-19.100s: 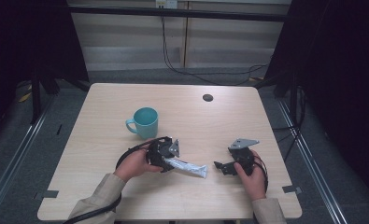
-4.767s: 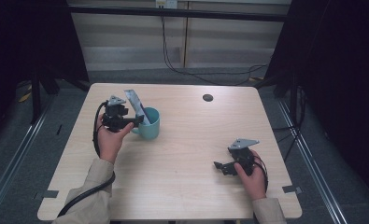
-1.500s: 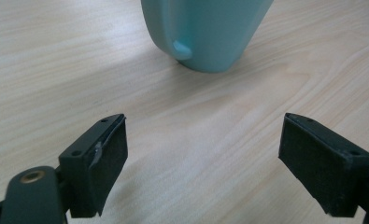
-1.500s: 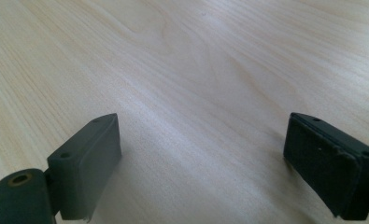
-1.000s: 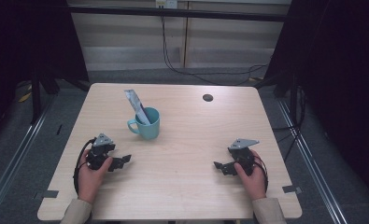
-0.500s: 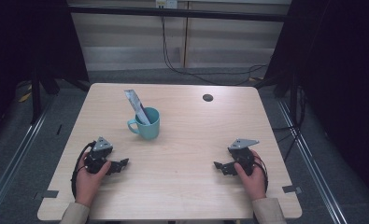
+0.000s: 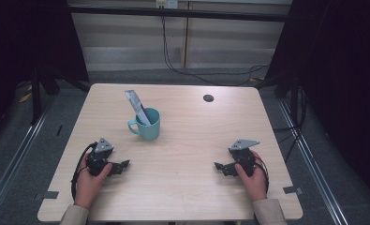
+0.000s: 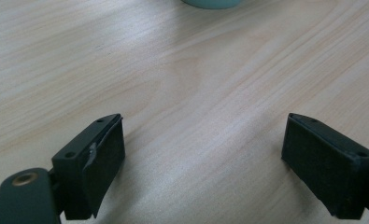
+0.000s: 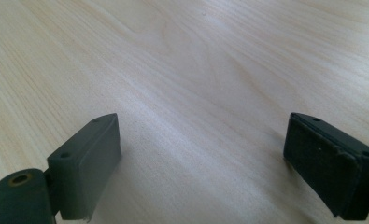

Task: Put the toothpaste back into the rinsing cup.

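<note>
I am looking down on a pale wooden table (image 7: 187,187). My landmark is a teal mug (image 7: 147,125) standing upright toward the far left of the tabletop, its handle pointing left. A long silvery packet (image 7: 136,106) stands inside the mug, leaning up and to the left, well past the rim.

My left gripper (image 7: 119,167) rests on the table nearer to me than the mug and slightly left of it. Its jaws are spread wide with bare wood between them; it holds nothing. In the left gripper view, the mug's base (image 8: 211,3) peeks in at the top edge.

My right gripper (image 7: 221,167) rests well to the right of the mug, also nearer to me, jaws likewise wide apart and empty.

The risk, as I judge it: the packet is top-heavy and leans on the rim, so a nudge to the mug from either gripper could tip it out or topple the mug.
</note>
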Action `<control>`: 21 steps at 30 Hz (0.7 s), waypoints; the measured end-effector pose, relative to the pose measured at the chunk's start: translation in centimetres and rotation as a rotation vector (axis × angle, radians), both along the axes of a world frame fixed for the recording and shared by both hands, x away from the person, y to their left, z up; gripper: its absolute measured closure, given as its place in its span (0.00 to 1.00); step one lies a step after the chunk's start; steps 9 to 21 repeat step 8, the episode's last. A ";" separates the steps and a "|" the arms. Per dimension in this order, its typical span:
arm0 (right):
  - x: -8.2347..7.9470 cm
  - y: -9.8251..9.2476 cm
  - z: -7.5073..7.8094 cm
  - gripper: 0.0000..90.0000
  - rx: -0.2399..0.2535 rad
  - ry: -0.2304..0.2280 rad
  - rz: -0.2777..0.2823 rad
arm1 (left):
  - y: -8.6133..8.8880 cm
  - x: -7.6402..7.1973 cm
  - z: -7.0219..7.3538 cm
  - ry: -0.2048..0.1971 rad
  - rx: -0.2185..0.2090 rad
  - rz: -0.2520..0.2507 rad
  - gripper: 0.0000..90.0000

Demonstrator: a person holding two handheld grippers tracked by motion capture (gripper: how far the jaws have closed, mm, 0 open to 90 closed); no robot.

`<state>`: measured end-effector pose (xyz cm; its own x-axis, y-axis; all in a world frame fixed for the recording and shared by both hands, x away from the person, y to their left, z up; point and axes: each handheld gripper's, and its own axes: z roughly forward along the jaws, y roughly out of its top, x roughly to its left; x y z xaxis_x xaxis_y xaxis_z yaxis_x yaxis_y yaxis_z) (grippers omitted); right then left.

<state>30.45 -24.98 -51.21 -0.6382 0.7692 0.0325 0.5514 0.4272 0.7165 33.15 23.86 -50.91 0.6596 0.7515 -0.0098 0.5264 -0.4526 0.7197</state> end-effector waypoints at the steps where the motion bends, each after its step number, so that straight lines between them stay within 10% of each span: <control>1: 0.0 0.0 0.0 0.12 0.000 0.000 0.000 | 0.0 0.0 0.0 0.000 0.000 0.000 0.14; 21: 0.0 0.0 0.0 0.12 0.001 0.000 -0.001 | 0.0 0.0 0.0 0.000 -0.001 0.000 0.14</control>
